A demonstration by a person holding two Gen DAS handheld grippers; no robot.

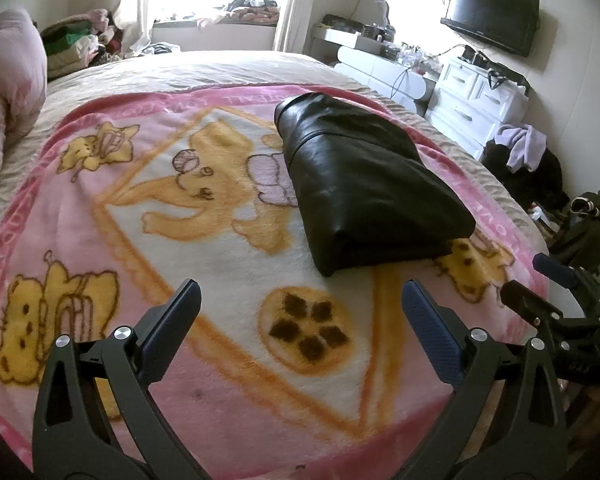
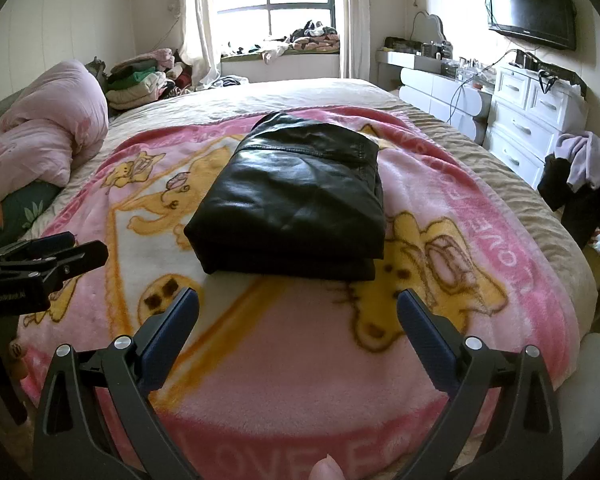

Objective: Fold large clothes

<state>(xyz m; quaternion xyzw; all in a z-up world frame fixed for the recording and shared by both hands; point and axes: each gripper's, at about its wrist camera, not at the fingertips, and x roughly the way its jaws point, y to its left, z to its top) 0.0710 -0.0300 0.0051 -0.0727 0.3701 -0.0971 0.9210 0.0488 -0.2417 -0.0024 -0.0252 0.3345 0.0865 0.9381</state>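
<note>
On the bed [image 2: 260, 94], which fills most of both views, lies a big pink fleece blanket [image 2: 308, 360] with yellow cartoon animals and a white middle panel. It's spread over a beige bedspread [image 1: 204, 68] that shows along the far side and right edge.

Sitting on the blanket is the black leather garment [image 2: 296, 208], already folded into a thick, roughly rectangular bundle with stacked layers showing along the near edge. From the right wrist view it's pretty much dead centre, from the left wrist view it sits off to the right [image 1: 364, 184]. Nothing is touching it.

Up at the left side of the bed there's a bunched-up pink duvet [image 2: 48, 132], and behind it a pile of folded clothes [image 2: 140, 84] by the window. Over on the right wall are a white dresser [image 2: 532, 120] and a black TV [image 2: 530, 4] mounted above it.

Both sets of tongs are hovering over the near part of the blanket, short of the bundle. The left tongs [image 1: 300, 300] are spread wide with nothing between them. Same story for the right tongs [image 2: 298, 306], spread wide and empty. Each one also shows up at the edge of the other's view.

Smallest bit: a fingertip [image 2: 326, 468] pokes in at the bottom edge of the right wrist view.
</note>
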